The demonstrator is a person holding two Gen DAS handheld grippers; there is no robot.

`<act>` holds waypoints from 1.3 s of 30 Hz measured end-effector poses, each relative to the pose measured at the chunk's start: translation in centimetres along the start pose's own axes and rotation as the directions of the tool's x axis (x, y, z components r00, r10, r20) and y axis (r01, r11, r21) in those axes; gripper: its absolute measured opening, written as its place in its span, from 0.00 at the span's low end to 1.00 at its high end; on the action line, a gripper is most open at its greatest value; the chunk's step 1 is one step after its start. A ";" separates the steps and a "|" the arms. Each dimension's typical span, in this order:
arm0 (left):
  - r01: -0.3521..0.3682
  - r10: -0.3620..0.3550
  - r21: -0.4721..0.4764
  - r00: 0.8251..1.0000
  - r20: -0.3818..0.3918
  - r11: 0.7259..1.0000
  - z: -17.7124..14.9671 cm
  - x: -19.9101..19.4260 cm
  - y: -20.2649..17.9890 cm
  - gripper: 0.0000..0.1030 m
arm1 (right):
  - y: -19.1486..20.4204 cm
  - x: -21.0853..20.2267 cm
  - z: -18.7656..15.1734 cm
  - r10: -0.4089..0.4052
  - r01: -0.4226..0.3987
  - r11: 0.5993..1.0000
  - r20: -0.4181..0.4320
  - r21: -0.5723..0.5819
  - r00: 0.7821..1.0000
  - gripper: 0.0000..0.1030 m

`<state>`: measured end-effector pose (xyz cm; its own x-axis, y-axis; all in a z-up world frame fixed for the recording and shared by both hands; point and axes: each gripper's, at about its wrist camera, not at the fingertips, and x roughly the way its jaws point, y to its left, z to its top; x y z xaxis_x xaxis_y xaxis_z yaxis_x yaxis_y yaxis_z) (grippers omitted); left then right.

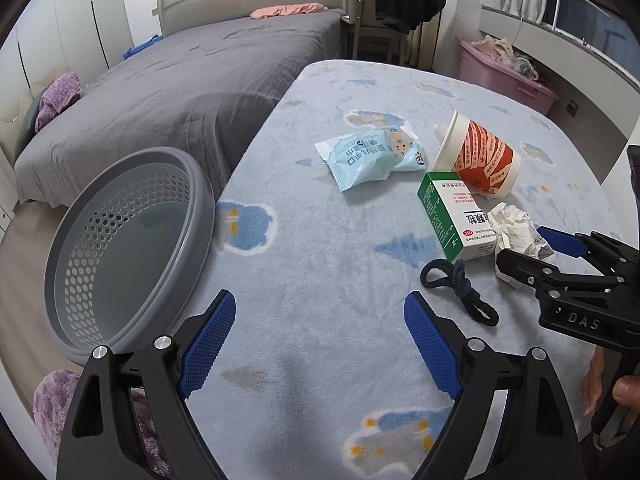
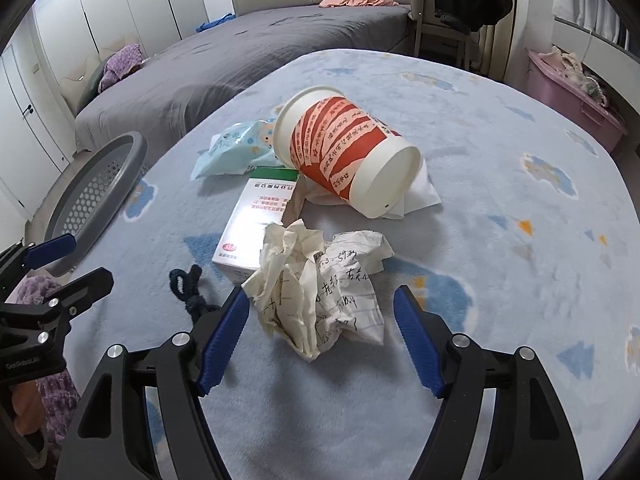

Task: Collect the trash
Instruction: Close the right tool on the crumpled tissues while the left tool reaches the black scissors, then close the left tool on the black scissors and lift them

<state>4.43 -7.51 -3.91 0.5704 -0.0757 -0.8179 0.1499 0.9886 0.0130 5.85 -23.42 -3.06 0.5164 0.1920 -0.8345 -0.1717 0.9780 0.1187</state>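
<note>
Wide-spread left gripper [image 1: 320, 344] over bare blanket; basket [image 1: 132, 240] at the table's left edge looks empty, so nothing is collected yet.

Right view: right gripper [image 2: 320, 340] open around the crumpled paper [image 2: 324, 292] with handwriting I cannot read, not yet pinching. Green medicine box [image 2: 256, 232], tipped red-and-white cup [image 2: 344, 152], wipes packet [image 2: 236, 152] and dark cord [image 2: 192, 288] remain mid-table.

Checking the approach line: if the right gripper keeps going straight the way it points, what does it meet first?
Most likely the crumpled paper, which lies between and just ahead of the right gripper's open jaws, untouched; depth is uncertain.
</note>
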 end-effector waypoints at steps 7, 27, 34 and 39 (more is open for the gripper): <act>-0.001 0.001 0.007 1.000 -0.007 1.000 -0.2 0.2 -0.7 0.82 | -0.3 0.2 -0.2 0.023 -0.023 1.000 0.002 0.008 1.000 0.67; 0.055 -0.053 0.036 0.998 -0.045 0.998 -1.3 1.0 -5.4 0.82 | -4.5 -4.1 -1.7 -0.004 -0.011 0.986 0.089 0.166 0.996 0.53; 0.084 -0.083 0.031 0.996 -0.026 0.996 -0.6 1.2 -7.5 0.82 | -5.9 -5.1 -1.9 -0.018 -0.007 0.977 0.115 0.214 0.993 0.53; 0.077 -0.076 0.010 0.996 -0.035 0.997 0.1 2.8 -8.4 0.82 | -6.5 -5.0 -1.9 -0.016 -0.010 0.973 0.111 0.230 0.994 0.53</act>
<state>4.84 -16.05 -6.31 0.5283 -0.1464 -0.8363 0.2014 0.9785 -0.0441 2.80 -30.87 -0.69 0.6090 0.1844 -0.7714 0.0203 0.9686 0.2477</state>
